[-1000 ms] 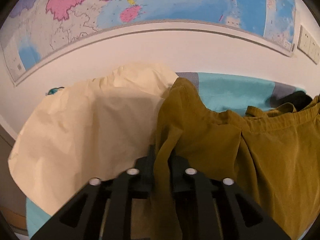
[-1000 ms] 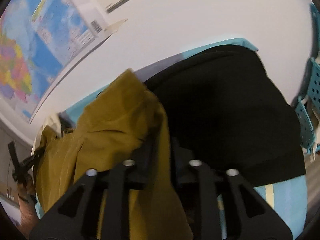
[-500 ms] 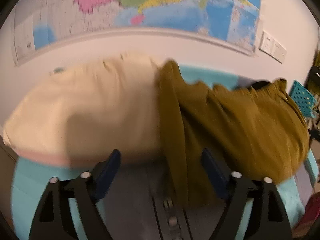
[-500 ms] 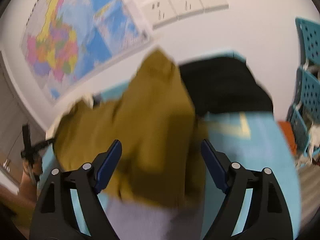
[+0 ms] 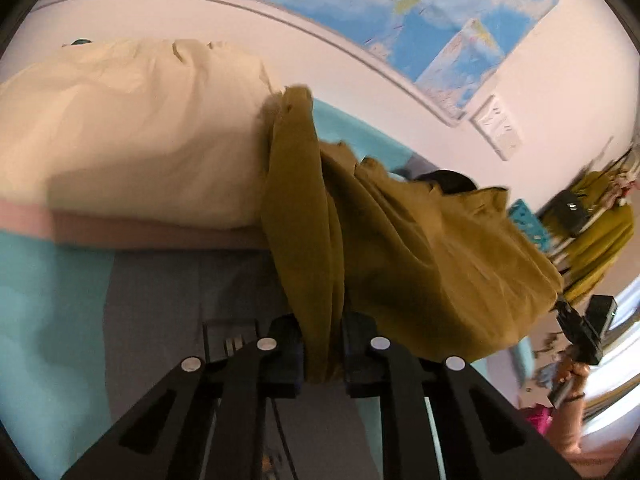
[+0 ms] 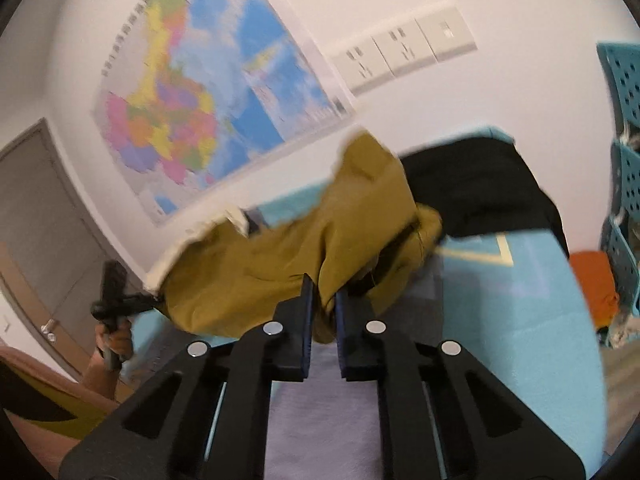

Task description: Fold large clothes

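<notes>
A large mustard-coloured garment (image 5: pixel 420 260) hangs bunched between my two grippers above the table. In the left wrist view my left gripper (image 5: pixel 322 340) has its jaws closing, and the pads press on a thick fold of this cloth. In the right wrist view my right gripper (image 6: pixel 322 304) is likewise closing, clamped on another edge of the mustard garment (image 6: pixel 260 272). Each view shows the other gripper small at the garment's far end, held by a hand (image 6: pixel 114 340).
A cream garment (image 5: pixel 132 132) lies heaped at the back left and a black garment (image 6: pixel 480 188) at the back right, both on the teal and grey table cover (image 5: pixel 48 320). Behind hangs a wall map (image 6: pixel 200 104). Teal crates (image 6: pixel 624 184) stand at the right.
Both grippers let go of the mustard garment, stood wide open half a second ago, and have now closed on it again. Both views have swung and rolled.
</notes>
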A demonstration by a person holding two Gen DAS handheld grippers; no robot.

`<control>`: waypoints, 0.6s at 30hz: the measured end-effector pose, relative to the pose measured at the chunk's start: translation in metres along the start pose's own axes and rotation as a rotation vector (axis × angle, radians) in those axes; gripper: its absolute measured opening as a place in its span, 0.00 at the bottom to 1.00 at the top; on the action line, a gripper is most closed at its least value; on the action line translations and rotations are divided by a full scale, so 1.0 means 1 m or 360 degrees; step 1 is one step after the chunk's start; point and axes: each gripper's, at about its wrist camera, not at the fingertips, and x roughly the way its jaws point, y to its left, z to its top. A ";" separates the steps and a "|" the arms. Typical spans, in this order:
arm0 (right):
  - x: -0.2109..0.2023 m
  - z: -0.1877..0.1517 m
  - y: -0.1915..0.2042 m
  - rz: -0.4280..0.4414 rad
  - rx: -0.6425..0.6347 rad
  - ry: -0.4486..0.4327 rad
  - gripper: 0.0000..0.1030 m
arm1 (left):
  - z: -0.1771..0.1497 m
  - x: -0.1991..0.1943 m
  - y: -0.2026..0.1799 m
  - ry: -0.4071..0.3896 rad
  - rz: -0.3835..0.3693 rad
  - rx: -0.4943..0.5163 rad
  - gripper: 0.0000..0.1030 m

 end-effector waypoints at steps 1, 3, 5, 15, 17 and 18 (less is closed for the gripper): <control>-0.007 0.001 0.001 -0.0002 -0.0020 -0.0008 0.09 | -0.005 -0.005 -0.002 0.0016 -0.0010 0.0003 0.12; -0.010 -0.003 -0.002 -0.0040 -0.0024 0.0028 0.09 | -0.020 -0.007 -0.004 0.0054 -0.0029 0.0012 0.12; 0.003 -0.022 -0.025 -0.0090 0.0107 0.0186 0.10 | -0.033 0.005 -0.002 0.0141 -0.0002 -0.0004 0.12; 0.014 -0.012 0.015 -0.0545 -0.0196 0.0108 0.49 | -0.019 -0.028 -0.052 -0.0166 0.0268 0.0380 0.68; 0.029 -0.001 0.036 -0.0416 -0.0271 0.0097 0.53 | -0.015 -0.030 -0.068 -0.0189 0.0262 0.0464 0.68; 0.040 0.001 0.042 -0.0369 -0.0291 0.0119 0.54 | -0.012 -0.026 -0.075 -0.0188 0.0267 0.0498 0.68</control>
